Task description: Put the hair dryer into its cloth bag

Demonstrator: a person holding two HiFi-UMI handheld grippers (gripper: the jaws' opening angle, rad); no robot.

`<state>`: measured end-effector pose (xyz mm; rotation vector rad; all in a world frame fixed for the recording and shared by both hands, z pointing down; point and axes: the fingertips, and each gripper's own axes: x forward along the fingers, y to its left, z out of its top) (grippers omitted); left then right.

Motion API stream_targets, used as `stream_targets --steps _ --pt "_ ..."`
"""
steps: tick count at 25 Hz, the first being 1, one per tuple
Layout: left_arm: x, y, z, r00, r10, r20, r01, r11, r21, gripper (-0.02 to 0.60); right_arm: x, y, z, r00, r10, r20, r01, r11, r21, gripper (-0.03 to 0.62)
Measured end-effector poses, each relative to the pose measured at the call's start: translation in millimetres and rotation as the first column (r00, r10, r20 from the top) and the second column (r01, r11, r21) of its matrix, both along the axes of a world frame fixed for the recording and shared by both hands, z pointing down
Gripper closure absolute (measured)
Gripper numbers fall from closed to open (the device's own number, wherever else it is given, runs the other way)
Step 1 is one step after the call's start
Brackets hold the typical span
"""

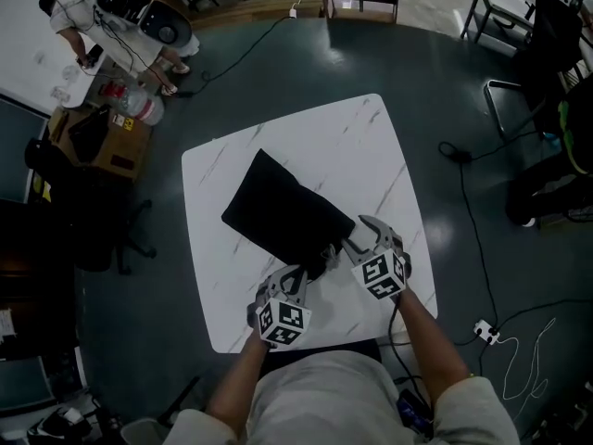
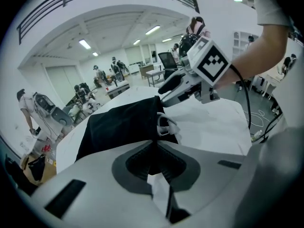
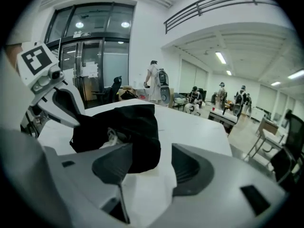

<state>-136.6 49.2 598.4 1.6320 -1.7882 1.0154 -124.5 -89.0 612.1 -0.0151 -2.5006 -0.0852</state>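
A black cloth bag point(image 1: 278, 207) lies slantwise on the white marble-patterned table point(image 1: 371, 146), its closed end pointing away from the person and its mouth turned toward the two grippers at the near edge. The bag looks filled out rather than flat. At its mouth a pale looped piece point(image 2: 165, 125) shows against the dark fabric. Whether it is a cord or a drawstring cannot be told, and the hair dryer itself cannot be made out in any view.

The left gripper point(image 1: 301, 274) sits at the near corner of the bag's mouth. Its own view shows the jaws drawn together with a fold of the black cloth pinched between them, so it holds the bag by the rim.

The right gripper point(image 1: 357, 236) is just beside the mouth on the other side. Its jaws stand wide apart. In its own view the bag's bulging edge sits in front of the left jaw and partly in the gap, with bare tabletop beneath, and neither pad presses on the cloth.

Dark floor with trailing cables surrounds the table
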Motion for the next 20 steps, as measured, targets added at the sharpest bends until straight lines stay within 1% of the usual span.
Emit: stream_targets --steps 3,4,5,6,8,11,13,14,15,16,18,20 --pt "3 -2 4 1.000 0.021 -0.003 -0.021 1.000 -0.013 0.563 -15 0 12 0.999 -0.027 -0.033 0.027 0.999 0.021 0.336" --pt "4 -2 6 1.000 0.027 0.001 -0.027 1.000 -0.015 0.563 -16 -1 14 0.999 -0.024 -0.037 0.025 0.999 0.044 0.408" --pt "4 -2 8 0.999 0.031 0.007 -0.031 0.999 -0.016 0.564 -16 -2 14 0.999 -0.021 -0.037 0.024 0.997 0.067 0.559" --pt "3 -1 10 0.999 0.032 0.016 -0.032 0.999 -0.015 0.563 -15 -2 15 0.999 -0.023 -0.038 0.026 0.996 0.080 0.569" --pt "-2 5 15 0.999 0.005 0.036 -0.005 1.000 -0.008 0.563 -9 4 19 0.998 -0.029 -0.047 0.032 0.997 0.064 0.572" --pt "-12 20 23 0.993 -0.090 0.074 0.089 0.996 0.012 0.563 4 18 22 0.998 -0.026 -0.059 0.028 0.999 0.031 0.572" --pt "-14 31 25 0.988 -0.138 0.074 0.137 0.990 0.021 0.559 13 29 21 0.997 -0.022 -0.068 0.024 0.999 0.030 0.572" --pt "-14 36 25 0.985 -0.158 0.068 0.156 0.987 0.027 0.535 17 34 20 0.997 -0.017 -0.073 0.019 0.999 0.032 0.572" --pt "-14 41 25 0.982 -0.178 0.062 0.177 0.984 0.035 0.481 21 38 20 0.997 -0.010 -0.078 0.012 0.999 0.036 0.572" --pt "-15 46 25 0.978 -0.200 0.055 0.198 0.979 0.045 0.439 25 42 21 0.997 -0.001 -0.082 0.004 0.999 0.040 0.572" --pt "-16 55 27 0.971 -0.237 0.035 0.234 0.970 0.062 0.411 30 49 20 0.996 0.022 -0.086 -0.019 0.999 0.042 0.572" --pt "-15 63 29 0.968 -0.251 0.017 0.250 0.966 0.066 0.402 34 57 17 0.995 0.051 -0.087 -0.049 0.998 0.030 0.572"
